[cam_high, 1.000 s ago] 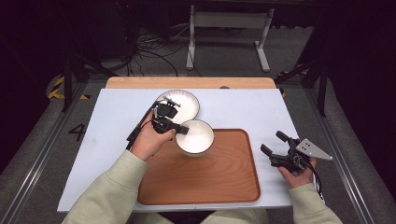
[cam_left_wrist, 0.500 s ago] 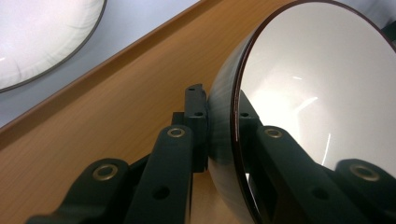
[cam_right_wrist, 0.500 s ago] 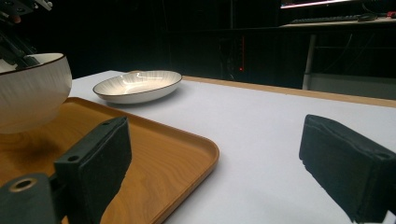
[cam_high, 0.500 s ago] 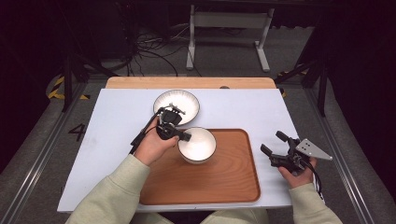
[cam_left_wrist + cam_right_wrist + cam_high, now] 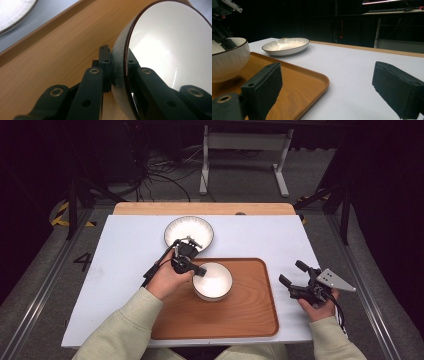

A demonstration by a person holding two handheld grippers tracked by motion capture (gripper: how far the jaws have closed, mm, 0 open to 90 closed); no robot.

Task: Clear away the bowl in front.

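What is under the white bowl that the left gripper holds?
The wooden tray lies under the bowl. The left gripper clamps the bowl's rim. The bowl covers its own base, so whether it rests on the tray cannot be told.

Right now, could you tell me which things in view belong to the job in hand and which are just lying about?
In the job:
- left gripper, shut on the rim of the white bowl
- wooden tray, under the bowl

Lying about:
- shallow plate on the white table, beyond the tray
- right gripper, open and idle beside the tray
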